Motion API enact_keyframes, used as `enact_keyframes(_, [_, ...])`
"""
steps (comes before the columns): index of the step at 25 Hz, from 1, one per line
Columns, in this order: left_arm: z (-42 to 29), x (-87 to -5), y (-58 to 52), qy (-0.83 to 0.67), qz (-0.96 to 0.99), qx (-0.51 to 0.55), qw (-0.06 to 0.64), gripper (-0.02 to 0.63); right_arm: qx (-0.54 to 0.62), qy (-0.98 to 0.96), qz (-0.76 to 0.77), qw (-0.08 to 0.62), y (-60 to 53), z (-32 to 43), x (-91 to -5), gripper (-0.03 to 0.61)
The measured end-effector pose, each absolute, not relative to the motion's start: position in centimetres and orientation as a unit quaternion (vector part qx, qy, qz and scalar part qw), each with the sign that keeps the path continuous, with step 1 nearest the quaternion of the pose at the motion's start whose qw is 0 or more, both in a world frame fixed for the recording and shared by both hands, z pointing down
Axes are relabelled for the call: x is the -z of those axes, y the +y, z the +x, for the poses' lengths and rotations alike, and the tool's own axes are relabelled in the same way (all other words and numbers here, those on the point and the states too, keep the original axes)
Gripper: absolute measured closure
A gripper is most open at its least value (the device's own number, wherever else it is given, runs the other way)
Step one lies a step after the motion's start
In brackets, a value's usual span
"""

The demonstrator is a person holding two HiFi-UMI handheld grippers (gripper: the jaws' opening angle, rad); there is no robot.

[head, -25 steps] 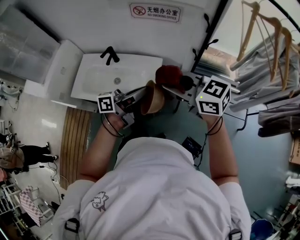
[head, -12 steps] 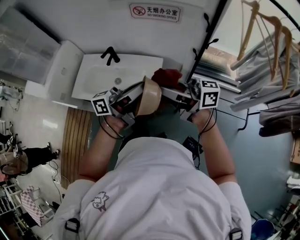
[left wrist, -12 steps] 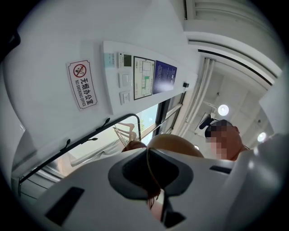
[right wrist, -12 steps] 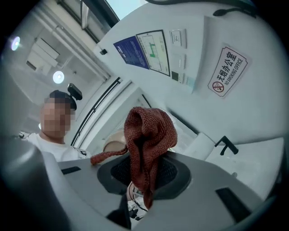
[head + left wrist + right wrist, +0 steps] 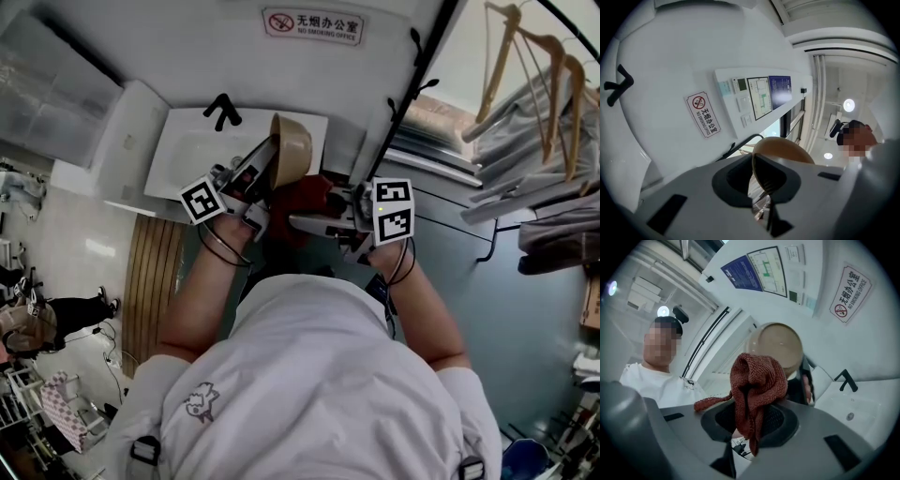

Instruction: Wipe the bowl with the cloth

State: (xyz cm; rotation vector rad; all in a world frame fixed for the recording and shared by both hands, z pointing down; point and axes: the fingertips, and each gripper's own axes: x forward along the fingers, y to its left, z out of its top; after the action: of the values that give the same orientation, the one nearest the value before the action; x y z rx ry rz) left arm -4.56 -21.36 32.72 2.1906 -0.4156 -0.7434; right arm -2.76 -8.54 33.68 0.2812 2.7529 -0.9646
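Note:
A tan bowl (image 5: 289, 150) is tipped on its side in the air over the sink's right end, and my left gripper (image 5: 265, 164) holds its rim. In the left gripper view the bowl (image 5: 785, 150) has its thin rim between the jaws of that gripper (image 5: 761, 187); they are opening slightly while still pinching it. My right gripper (image 5: 305, 223) is shut on a dark red knitted cloth (image 5: 300, 202), just below the bowl. Seen from the right gripper, the cloth (image 5: 757, 380) bunches above its jaws (image 5: 750, 427), with the bowl's inside (image 5: 777, 347) facing it beyond.
A white sink (image 5: 187, 155) with a black tap (image 5: 223, 110) stands against the wall ahead. A black post (image 5: 412, 84) rises at the right, with wooden hangers (image 5: 525, 56) and hung clothes beyond. A no-smoking sign (image 5: 314, 23) is on the wall.
The left gripper has lifted the bowl up and away, toward the sink. The right gripper has drawn the cloth back and left, out from the bowl to below it.

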Motion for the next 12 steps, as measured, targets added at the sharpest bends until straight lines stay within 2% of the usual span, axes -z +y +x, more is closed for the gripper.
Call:
enact_keyframes(8, [-3.9, -35.0, -19.5, -0.137, 0.856, 0.274, 0.416, 0.589, 0.252, 0.955, 0.050, 0.150, -10.3, 0.9, -27.5, 0.483])
enact_keyframes(12, [-2.5, -34.1, -17.7, -0.093, 0.869, 0.270, 0.405, 0.590, 0.242, 0.955, 0.015, 0.168, -12.9, 3.3, -25.7, 0.482])
